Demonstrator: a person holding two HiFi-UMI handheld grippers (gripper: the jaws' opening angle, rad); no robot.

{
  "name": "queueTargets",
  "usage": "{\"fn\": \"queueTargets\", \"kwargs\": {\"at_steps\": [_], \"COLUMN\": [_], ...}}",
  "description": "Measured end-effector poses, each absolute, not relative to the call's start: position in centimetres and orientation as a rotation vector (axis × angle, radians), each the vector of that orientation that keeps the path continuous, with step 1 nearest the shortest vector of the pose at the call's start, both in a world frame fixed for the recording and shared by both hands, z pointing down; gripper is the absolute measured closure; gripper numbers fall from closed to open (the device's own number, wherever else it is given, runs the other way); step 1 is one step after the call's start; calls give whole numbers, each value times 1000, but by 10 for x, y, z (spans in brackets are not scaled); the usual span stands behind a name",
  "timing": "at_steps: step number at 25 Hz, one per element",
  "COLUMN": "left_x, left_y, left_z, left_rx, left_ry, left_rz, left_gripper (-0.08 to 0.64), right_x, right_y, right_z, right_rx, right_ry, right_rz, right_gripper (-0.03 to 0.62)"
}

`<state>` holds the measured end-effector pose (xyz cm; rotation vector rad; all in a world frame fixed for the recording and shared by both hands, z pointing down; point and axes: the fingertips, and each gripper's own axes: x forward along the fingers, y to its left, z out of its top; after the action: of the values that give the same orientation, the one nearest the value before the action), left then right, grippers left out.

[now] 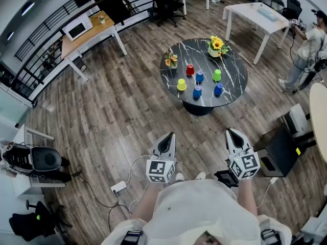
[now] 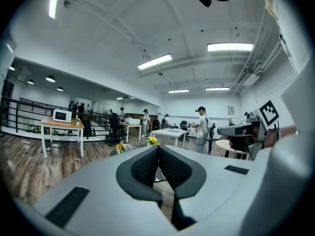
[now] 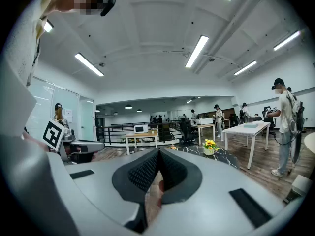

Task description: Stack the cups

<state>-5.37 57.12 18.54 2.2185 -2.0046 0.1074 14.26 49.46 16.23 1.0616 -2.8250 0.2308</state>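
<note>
Hanging side by side low in the head view, the left gripper (image 1: 170, 136) and the right gripper (image 1: 229, 131) both pointed toward the round black marble tabletop (image 1: 237, 70) and stood well apart from it, over the wood floor (image 1: 117, 111). Each gripper's own view showed its jaws pressed together, nothing between them. And the cups? All six sat unstacked on the tabletop, none touching: the red cup (image 1: 190, 69) farthest back, the middle blue cup (image 1: 200, 76) and green cup (image 1: 217, 74) beside it, then the yellow cup (image 1: 182, 84), the near blue cup (image 1: 197, 91) and the right blue cup (image 1: 218, 89) closer in. Yellow flowers (image 1: 216, 45) stood at the far edge, orange flowers (image 1: 171, 60) at the left.
</note>
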Motion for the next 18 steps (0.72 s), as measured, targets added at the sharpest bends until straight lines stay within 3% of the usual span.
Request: {"fn": "queueTargets", "kwargs": {"at_steps": [18], "left_x": [-20], "left_y": [545], "left_z": [170], "left_rx": [2261], "left_ry": [-2030], "left_rz": [130], "left_gripper": [537], "right_x": [185], "right_y": [483], "right_z": [160], "right_rx": [1099], "right_ry": [-2846], "right_rz": [233], "right_gripper": [584]}}
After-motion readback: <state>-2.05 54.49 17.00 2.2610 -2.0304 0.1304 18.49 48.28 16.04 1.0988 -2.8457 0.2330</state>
